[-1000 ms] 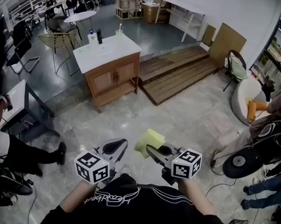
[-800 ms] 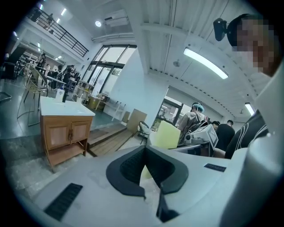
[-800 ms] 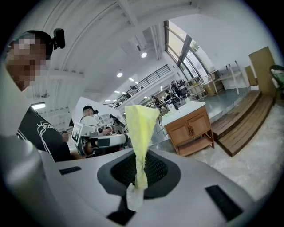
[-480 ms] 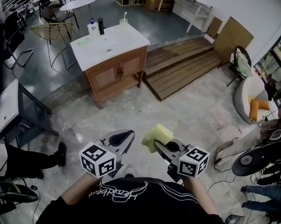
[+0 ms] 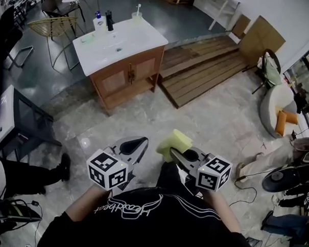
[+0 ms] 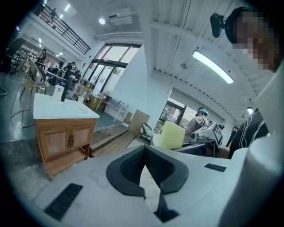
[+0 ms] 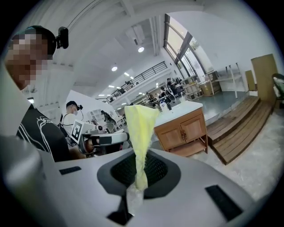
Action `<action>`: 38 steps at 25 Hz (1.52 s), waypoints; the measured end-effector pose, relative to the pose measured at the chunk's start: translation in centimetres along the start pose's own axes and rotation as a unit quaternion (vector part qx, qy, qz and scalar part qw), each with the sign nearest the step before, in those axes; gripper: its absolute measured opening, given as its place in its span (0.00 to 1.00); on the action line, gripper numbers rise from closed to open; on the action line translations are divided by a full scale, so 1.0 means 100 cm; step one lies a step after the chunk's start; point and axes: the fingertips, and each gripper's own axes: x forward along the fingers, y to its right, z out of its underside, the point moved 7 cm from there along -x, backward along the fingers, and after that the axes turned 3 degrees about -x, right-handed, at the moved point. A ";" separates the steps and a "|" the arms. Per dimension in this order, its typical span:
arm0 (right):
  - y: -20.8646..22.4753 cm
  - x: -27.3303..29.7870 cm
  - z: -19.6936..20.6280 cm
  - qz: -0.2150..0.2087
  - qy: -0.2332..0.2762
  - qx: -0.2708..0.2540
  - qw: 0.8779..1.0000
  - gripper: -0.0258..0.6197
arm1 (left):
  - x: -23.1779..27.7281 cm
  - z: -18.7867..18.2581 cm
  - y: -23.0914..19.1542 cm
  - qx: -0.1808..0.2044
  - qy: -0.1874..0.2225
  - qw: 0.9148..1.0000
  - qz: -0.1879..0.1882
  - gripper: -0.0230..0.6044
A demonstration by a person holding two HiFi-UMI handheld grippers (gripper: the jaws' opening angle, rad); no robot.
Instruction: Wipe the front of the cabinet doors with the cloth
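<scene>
the pale yellow folded cloth [image 5: 174, 142] is clamped in your right gripper [image 5: 176, 153], held in the air in front of your chest and well apart from the cabinet. the head view shows it only as a soft wedge sticking out past the jaws. the right gripper view shows more: the cloth [image 7: 138, 133] stands upright, pinched at its lower end between the two dark pads of the right gripper [image 7: 136, 179], and widens toward the top.

your left gripper [image 5: 134, 145] hangs just beside the right one, about level with it. in its own view, the jaws of the left gripper [image 6: 144, 153] meet at the tips with nothing between them, and the cloth [image 6: 172, 135] shows beyond them to the right.

ahead, across the pale marble floor [image 5: 205, 122], stands the brown wooden cabinet [image 5: 127, 78] with two doors and a white sink top. the head view looks down on its top, where small bottles [image 5: 103, 22] stand at the far edge. the gripper views face its front instead: both doors of the cabinet [image 7: 182, 131] are closed.
</scene>
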 end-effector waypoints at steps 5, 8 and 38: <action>0.059 0.022 -0.021 -0.037 -0.012 0.001 0.999 0.10 | 0.043 -0.014 -0.025 -0.012 0.000 0.999 -0.039 0.05; 0.108 0.032 -0.042 -0.048 -0.016 -0.014 0.999 0.10 | 0.081 -0.025 -0.042 -0.017 -0.003 0.998 -0.062 0.05; 0.343 0.202 -0.138 -0.105 -0.155 -0.108 0.976 0.10 | 0.252 -0.081 -0.231 -0.159 0.048 0.961 -0.219 0.05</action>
